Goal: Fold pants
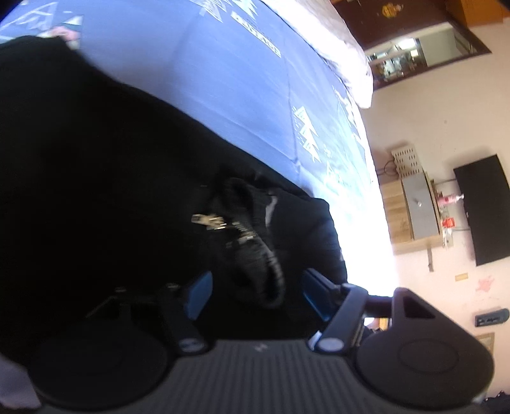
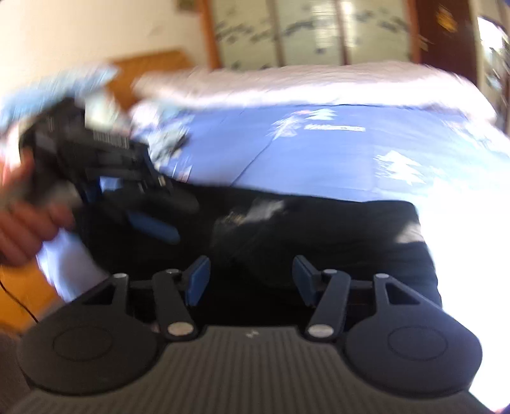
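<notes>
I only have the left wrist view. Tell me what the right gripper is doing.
Observer: The right gripper is open, with its blue pads apart above the black pants and nothing pinched.
Operator: Report how my left gripper looks from there.
Observer: The left gripper is at that view's left, blurred, held by a hand over the pants' edge.
Operator: Say what stands past the bed.
Observer: Pale panelled doors in a wooden frame stand behind the bed.
</notes>
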Demonstrator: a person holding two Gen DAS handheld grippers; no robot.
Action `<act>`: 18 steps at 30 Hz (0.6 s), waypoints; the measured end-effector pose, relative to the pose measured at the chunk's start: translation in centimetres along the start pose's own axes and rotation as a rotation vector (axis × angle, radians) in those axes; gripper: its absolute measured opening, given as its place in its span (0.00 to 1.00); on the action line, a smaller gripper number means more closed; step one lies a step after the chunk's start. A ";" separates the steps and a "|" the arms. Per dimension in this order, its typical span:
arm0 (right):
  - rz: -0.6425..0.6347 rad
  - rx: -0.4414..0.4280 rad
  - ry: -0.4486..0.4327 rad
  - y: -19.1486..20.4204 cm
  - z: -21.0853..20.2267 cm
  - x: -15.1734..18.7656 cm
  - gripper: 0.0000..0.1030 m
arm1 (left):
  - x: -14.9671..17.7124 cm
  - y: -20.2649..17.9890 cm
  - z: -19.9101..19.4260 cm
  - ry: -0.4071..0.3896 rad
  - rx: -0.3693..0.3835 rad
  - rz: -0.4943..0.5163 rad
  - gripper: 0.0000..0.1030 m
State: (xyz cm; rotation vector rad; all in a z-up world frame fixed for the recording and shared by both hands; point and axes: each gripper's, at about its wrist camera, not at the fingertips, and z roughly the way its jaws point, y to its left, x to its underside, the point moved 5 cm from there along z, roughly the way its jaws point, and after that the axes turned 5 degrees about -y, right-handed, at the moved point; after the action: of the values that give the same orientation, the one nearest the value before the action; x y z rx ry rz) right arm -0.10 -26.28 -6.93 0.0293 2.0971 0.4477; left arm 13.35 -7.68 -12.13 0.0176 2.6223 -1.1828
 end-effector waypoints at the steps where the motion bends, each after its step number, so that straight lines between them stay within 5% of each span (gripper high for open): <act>1: 0.053 -0.009 -0.014 -0.7 0.3 -0.4 0.50 | 0.1 -0.4 0.6 0.002 -0.001 0.017 0.61; 3: 0.133 -0.011 -0.009 -1.4 2.0 -0.5 0.30 | 0.3 -0.9 1.6 -0.024 -0.094 0.118 0.42; 4: 0.161 -0.006 0.000 -1.8 2.9 -0.4 0.28 | 0.6 -0.8 2.3 -0.027 -0.180 0.195 0.24; 5: 0.189 -0.004 0.018 -2.1 4.4 -0.1 0.26 | 1.1 -0.2 2.8 -0.020 -0.242 0.233 0.24; 8: 0.245 0.036 0.150 -2.9 8.6 2.3 0.22 | 1.9 1.0 2.9 -0.036 -0.225 0.216 0.28; 11: 0.196 0.053 0.104 -2.0 9.0 1.9 0.21 | 2.3 0.8 2.0 -0.044 -0.254 0.249 0.37; 14: 0.221 0.059 0.110 -1.8 8.4 0.9 0.24 | 2.6 0.2 -1.0 -0.090 -0.275 0.293 0.36; 18: 0.244 0.019 0.041 -0.4 6.1 0.8 0.26 | 3.1 2.2 -8.3 -0.211 -0.166 0.257 0.45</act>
State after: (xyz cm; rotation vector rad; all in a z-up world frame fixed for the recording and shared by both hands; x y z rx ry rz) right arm 4.61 -24.65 -10.64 0.2915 2.1471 0.5778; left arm 8.64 -0.37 -9.28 0.1820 2.4350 -0.8321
